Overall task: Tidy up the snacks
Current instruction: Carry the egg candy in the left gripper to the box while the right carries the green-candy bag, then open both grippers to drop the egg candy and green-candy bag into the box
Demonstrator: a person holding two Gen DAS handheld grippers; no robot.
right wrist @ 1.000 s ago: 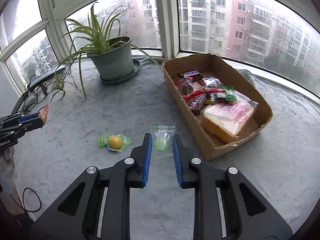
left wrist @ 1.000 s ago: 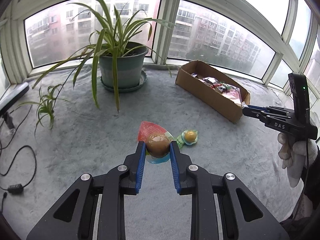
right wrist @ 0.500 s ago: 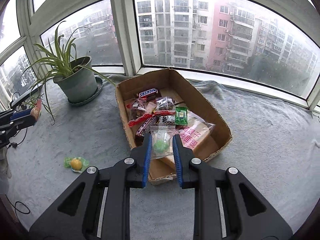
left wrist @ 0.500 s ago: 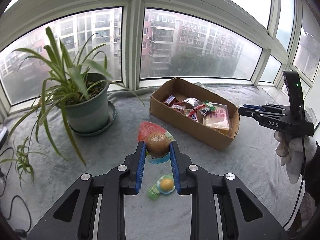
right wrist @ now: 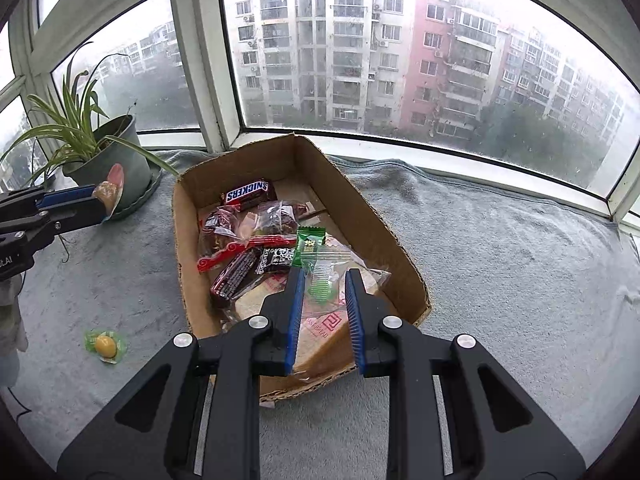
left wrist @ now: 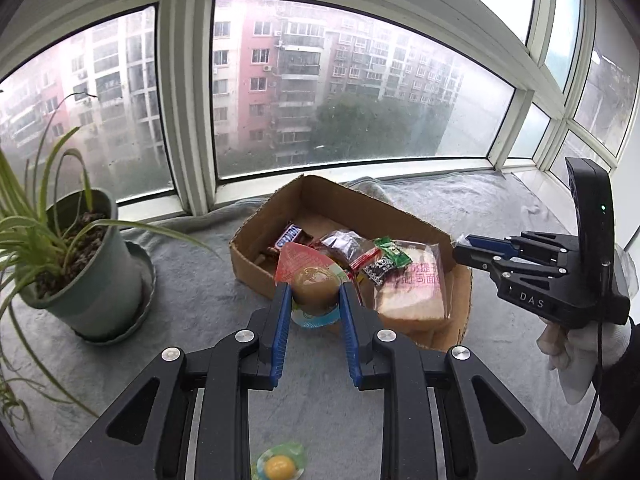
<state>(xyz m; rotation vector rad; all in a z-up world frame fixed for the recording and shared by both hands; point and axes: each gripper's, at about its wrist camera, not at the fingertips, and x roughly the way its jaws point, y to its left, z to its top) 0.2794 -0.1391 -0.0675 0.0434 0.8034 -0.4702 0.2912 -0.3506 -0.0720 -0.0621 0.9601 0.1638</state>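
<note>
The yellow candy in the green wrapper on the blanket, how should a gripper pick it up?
Probably from straight above, fingers closing on the round yellow candy itself, not its thin green wrapper edges. It lies flat on the grey blanket with its bump in the middle, apart from the cardboard box, so nothing blocks the way down.

Ahead of both grippers, a curved bay window [right wrist: 360, 52] showed hazy apartment blocks [left wrist: 304, 92]; grey blanket [right wrist: 500, 248] covered the sill.

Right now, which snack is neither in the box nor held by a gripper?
The yellow candy in a green wrapper. It alone lies on the grey cloth, outside the cardboard box.
</note>
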